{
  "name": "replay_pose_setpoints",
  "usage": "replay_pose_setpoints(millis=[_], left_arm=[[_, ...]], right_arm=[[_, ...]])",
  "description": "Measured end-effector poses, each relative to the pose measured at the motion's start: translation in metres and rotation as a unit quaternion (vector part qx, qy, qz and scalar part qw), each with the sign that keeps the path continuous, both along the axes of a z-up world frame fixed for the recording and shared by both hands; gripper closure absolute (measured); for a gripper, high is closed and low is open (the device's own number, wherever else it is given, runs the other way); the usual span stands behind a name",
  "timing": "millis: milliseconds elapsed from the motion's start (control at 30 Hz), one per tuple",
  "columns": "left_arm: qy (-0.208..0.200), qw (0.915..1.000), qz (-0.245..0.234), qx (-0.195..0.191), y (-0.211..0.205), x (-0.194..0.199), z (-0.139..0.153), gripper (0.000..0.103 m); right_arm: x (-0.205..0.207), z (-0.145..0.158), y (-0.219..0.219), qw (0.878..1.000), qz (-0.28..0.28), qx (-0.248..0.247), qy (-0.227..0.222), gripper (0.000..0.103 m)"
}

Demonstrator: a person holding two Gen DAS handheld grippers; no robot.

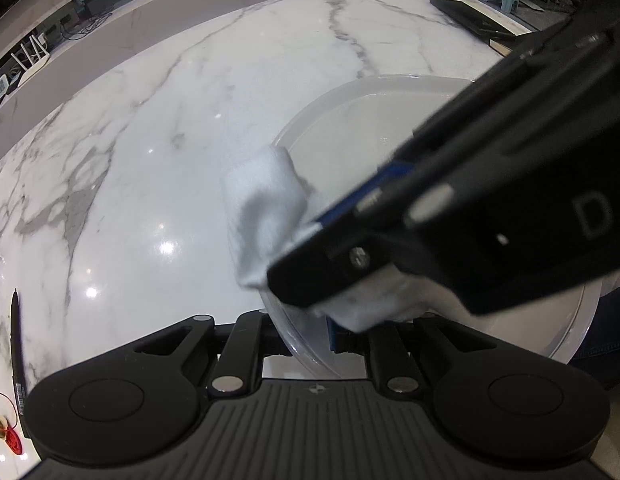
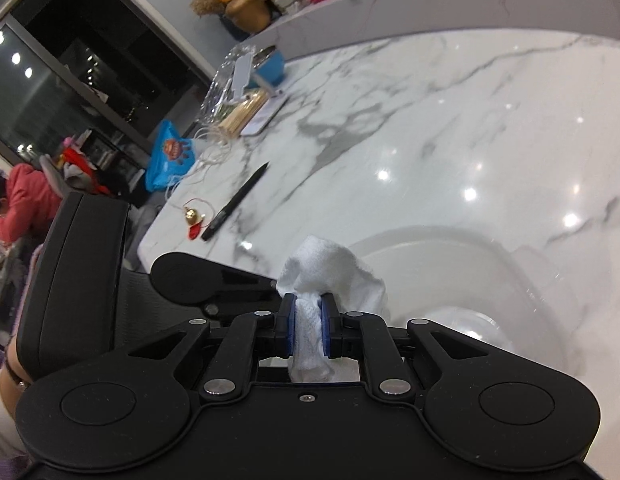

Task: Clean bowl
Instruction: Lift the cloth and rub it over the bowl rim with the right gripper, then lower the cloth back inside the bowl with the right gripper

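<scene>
On my right-wrist feed the right gripper [image 2: 308, 326] had its 2 blue-padded fingers [image 2: 288, 326] pinched tight on a white cloth [image 2: 333, 272], which bunched up above the pads and hung out below them. Just past it sat the bowl [image 2: 449, 276] — pale, translucent, resting on the white marble countertop [image 2: 449, 120], its rim curving away to the right of the cloth.

From the left wrist I saw the right gripper [image 1: 337, 208] cross the frame from the upper right, tilted down over the bowl [image 1: 349, 120], with the cloth [image 1: 266, 208] pressed at the bowl's near-left rim; part of the cloth lay outside the rim and part inside. The left gripper [image 1: 310, 334] met the bowl's near wall, a blue pad showing on the inner side of it. The other finger was hidden behind the wall and the cloth, so I could not tell whether it was truly clamped.

Off to the side lay a black pen [image 2: 234, 204] and a small gold bell on a red cord [image 2: 193, 218], well clear of the bowl. Farther back on the counter were a blue snack bag [image 2: 170, 156] and a bundle of wooden sticks [image 2: 246, 114]. The picture was blurred around the cloth.
</scene>
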State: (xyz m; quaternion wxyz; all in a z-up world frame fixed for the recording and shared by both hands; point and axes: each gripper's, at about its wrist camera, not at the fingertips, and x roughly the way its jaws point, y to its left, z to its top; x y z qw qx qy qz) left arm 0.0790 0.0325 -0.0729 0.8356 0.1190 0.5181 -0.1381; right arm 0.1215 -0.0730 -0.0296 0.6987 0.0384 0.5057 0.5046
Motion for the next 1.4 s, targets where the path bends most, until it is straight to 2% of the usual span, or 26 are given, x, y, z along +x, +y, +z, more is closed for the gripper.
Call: replay_pose_setpoints(millis=[133,167,367,600,700,800,933,1067,1300,1400], left_arm=[[-0.001,1.0,-0.001,0.002,0.0,0.001,-0.001,0.091],[-0.001,1.0,-0.001,0.001,0.001,0.001,-0.002,0.091],[-0.001,1.0,0.0,-0.001,0.002,0.004,-0.004,0.091],[-0.003,1.0,-0.005,0.003,0.001,0.009,-0.008,0.091],[-0.003,1.0,-0.005,0.003,0.001,0.012,-0.009,0.091],[-0.004,1.0,-0.006,0.005,0.0,0.014,-0.011,0.091],[-0.005,1.0,-0.006,0.006,0.001,0.017,-0.014,0.091],[-0.005,0.9999,-0.007,0.007,0.001,0.021,-0.016,0.091],[-0.004,0.9999,-0.009,0.008,0.004,0.029,-0.02,0.092],[-0.002,0.9999,-0.008,0.006,0.008,0.029,-0.019,0.092]], right_arm=[[0.001,-0.004,-0.001,0.999,0.011,0.009,0.036,0.091],[0.0,-0.004,-0.001,0.999,0.01,0.008,0.033,0.091],[-0.008,0.006,0.003,0.999,-0.015,-0.014,-0.037,0.091],[-0.012,0.013,0.007,0.99,-0.034,-0.065,-0.12,0.092],[-0.017,0.013,0.009,0.98,-0.045,-0.098,-0.166,0.092],[-0.025,0.013,0.014,0.965,-0.047,-0.139,-0.218,0.092],[-0.031,0.01,0.021,0.95,-0.043,-0.172,-0.256,0.092],[-0.038,0.009,0.026,0.929,-0.041,-0.216,-0.297,0.093],[-0.05,0.006,0.031,0.891,-0.029,-0.29,-0.349,0.093],[-0.051,0.005,0.031,0.882,-0.021,-0.306,-0.357,0.094]])
